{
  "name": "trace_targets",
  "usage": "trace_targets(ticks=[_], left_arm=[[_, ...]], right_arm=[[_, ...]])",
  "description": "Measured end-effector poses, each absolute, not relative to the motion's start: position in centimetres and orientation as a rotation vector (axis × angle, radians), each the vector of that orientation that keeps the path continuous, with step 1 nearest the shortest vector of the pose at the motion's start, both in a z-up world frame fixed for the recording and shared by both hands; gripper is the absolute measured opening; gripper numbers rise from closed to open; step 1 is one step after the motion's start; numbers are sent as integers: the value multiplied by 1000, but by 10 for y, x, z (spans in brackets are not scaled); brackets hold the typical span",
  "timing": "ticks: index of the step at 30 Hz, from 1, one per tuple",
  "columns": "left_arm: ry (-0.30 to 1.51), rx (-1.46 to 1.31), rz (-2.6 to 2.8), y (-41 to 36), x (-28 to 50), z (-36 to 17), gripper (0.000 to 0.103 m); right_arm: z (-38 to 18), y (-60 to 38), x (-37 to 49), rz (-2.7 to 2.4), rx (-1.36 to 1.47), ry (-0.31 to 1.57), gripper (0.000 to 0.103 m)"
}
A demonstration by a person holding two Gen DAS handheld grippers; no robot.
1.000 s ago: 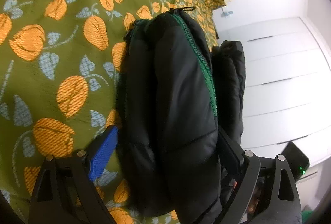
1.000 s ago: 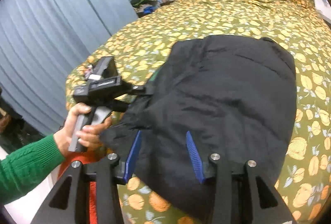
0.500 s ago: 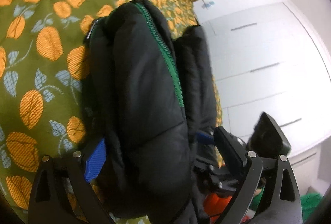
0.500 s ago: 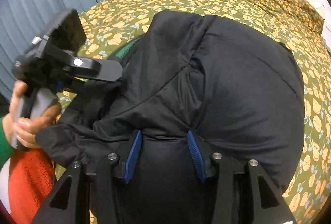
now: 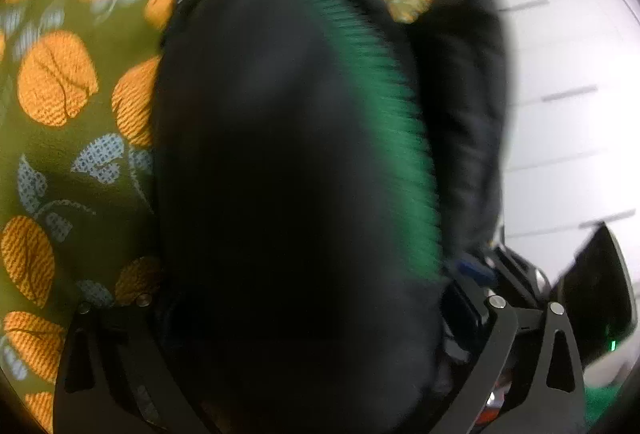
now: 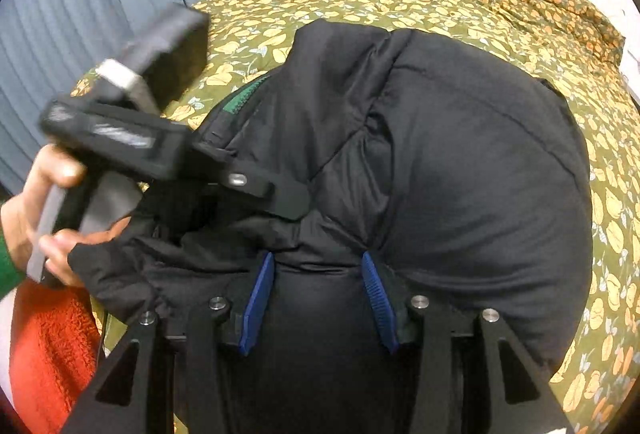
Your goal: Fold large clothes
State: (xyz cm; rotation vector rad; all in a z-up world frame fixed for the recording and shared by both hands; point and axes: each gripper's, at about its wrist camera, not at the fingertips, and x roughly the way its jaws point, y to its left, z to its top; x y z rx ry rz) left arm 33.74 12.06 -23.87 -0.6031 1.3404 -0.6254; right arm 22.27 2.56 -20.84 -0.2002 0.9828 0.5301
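No readable text in either view.
The left gripper (image 6: pixel 260 189) has a pale label on its body, but it is too blurred to read.

Change over the last second: my right gripper (image 6: pixel 318 288), earlier hovering clear of the black puffer jacket (image 6: pixel 460 169), now has its blue pads (image 6: pixel 258 302) pressed into a bunched fold. My left gripper (image 5: pixel 288 314) has pushed deeper; padding and green zipper (image 5: pixel 384 121) fill its blurred view, hiding its pads.
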Motion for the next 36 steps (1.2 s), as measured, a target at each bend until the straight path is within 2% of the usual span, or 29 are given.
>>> trace_targets(ticks=[4,7,8,9,11,16,22,29,33,35,36], left_arm=[[1321,-578,-597,114,334,-233,102],[1306,-548,-572,108,329,-226,103],[1303,-536,-570,107,329,-224,103],[1303,-526,-570,105,329,-222,103],[1310,-520,-573,101,329,-219,103],[1295,-468,-554,98,329,-212,103],[1319,-422,-505,80,329,-196,103],[1308,-445,-519,63,329,-181,86],[1311,-438,-501,63,321,-177,88],[1321,-455,-487,58,314,-183,97],[1324,-476,-480,57,316,-187,97]], right_arm=[[-201,22,216,531,-186,961,49],[-183,-12,205,563,-5,974,51],[-176,-30,199,562,64,957,54],[-170,-48,192,544,109,940,68],[-167,-91,180,472,172,916,84],[-205,-189,173,298,364,1020,84],[-218,-214,163,399,612,946,84],[-264,-181,198,578,722,977,84],[-278,-180,209,602,814,993,86],[-280,-177,223,607,889,1004,87],[-283,-174,232,599,914,1018,86]])
